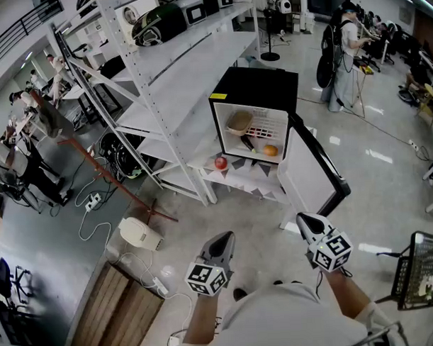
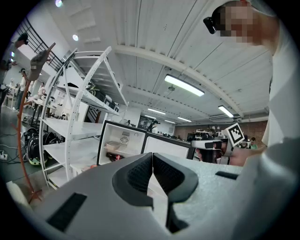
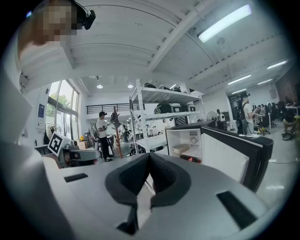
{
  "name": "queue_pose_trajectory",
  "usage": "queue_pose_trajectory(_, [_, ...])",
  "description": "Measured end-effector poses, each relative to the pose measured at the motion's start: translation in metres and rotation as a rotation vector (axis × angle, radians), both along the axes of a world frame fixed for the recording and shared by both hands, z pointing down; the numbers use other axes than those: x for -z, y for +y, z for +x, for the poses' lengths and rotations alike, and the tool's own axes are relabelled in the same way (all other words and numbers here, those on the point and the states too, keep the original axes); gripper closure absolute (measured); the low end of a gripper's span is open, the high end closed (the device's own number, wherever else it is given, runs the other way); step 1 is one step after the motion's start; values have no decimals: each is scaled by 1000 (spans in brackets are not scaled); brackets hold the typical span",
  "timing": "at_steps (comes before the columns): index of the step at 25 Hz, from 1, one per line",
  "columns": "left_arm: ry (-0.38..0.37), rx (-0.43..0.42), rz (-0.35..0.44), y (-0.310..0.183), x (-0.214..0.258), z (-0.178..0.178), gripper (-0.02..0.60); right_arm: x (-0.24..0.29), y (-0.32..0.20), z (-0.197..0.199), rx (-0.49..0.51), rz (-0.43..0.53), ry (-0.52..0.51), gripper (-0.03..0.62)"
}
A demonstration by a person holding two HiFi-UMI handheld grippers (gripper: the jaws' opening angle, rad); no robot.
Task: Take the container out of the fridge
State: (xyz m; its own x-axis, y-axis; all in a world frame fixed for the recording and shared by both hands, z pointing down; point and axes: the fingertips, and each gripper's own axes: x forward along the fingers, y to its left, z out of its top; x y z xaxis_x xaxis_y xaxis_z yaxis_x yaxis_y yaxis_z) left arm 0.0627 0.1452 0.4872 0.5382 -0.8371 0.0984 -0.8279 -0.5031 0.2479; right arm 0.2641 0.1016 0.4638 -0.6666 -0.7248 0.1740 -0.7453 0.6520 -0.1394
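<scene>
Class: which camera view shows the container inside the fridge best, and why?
The head view: the container sits unobstructed on the upper shelf of the open fridge. The left gripper view and right gripper view show it only as a small, distant, pale shape inside.

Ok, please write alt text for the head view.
A small black fridge stands open on a low white table, a container on its upper shelf. The left gripper and right gripper, both shut and empty, point toward it from a distance.
</scene>
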Motion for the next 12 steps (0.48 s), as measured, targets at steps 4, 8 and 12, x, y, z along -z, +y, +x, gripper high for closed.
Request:
queue_pose_trajectory(4, [3, 1, 7, 1, 0, -2, 577, -2, 1, -4, 5, 2, 6, 591])
queue_pose_trajectory(8, [7, -9, 6, 0, 3, -6, 577, 1, 2, -9, 0, 5, 9, 591])
queue_pose_trajectory(12, [7, -29, 12, 4, 6, -9, 577, 4, 7, -14, -6, 8, 1, 591])
